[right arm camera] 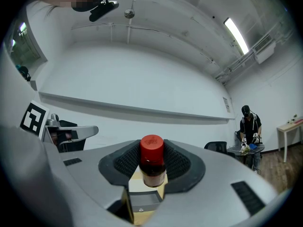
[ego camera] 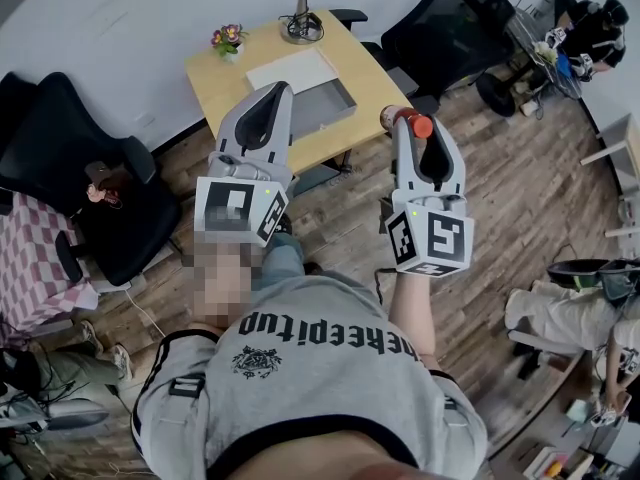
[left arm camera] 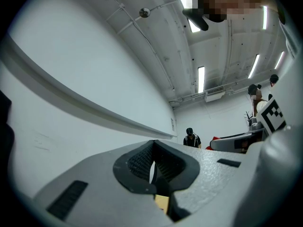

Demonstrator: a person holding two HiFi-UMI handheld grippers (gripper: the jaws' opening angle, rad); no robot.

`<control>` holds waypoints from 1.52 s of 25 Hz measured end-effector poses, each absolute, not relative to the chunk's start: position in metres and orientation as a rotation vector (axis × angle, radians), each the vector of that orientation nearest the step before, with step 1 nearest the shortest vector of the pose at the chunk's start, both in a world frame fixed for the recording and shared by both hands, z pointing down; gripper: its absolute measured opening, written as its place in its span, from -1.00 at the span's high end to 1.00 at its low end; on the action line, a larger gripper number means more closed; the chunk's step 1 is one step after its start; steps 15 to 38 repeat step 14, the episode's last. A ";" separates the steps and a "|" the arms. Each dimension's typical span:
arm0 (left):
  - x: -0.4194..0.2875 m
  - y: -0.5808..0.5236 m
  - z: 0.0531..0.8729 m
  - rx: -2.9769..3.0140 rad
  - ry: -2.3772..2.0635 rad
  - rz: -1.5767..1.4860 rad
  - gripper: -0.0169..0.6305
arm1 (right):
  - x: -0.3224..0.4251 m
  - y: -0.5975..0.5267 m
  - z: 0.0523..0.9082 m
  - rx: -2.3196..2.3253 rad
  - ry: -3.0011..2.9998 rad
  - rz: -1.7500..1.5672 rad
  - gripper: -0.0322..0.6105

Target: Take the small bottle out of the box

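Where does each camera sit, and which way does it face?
Head view: on the person's head, facing steeply down at table and box; shows shirt, left gripper, right gripper.
Left gripper view: on the left gripper, facing wall and ceiling; shows its shut, empty jaws.
Right gripper view: on the right gripper, facing likewise; shows its jaws holding the small bottle.
Shared: head and right gripper views show the small bottle.

Floor (ego camera: 520, 148): wood planks in mixed brown tones. Wall (ego camera: 120, 8): plain white. Wooden desk (ego camera: 225, 78) stands against the wall, carrying a lamp (ego camera: 301, 23) and a flower pot (ego camera: 229, 40). Black chair (ego camera: 445, 23) right of the desk, second chair (ego camera: 60, 138) left of it. Ceiling (left arm camera: 156, 37) white, strip lights (left arm camera: 200, 78) lit
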State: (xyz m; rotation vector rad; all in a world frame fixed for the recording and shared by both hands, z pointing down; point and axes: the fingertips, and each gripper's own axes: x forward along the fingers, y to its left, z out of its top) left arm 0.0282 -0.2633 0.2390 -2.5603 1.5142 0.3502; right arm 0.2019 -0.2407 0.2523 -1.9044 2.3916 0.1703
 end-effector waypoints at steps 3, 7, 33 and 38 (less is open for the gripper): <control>0.027 -0.263 0.240 -2.555 1.525 0.353 0.94 | 0.202 -0.240 0.252 -1.904 2.391 0.175 0.45; 0.026 -0.263 0.242 -2.556 1.530 0.359 0.94 | 0.202 -0.240 0.252 -1.901 2.390 0.182 0.45; 0.026 -0.265 0.241 -2.559 1.523 0.353 0.94 | 0.201 -0.243 0.250 -1.900 2.388 0.190 0.45; 0.026 -0.265 0.241 -2.559 1.523 0.353 0.94 | 0.201 -0.243 0.250 -1.900 2.388 0.190 0.45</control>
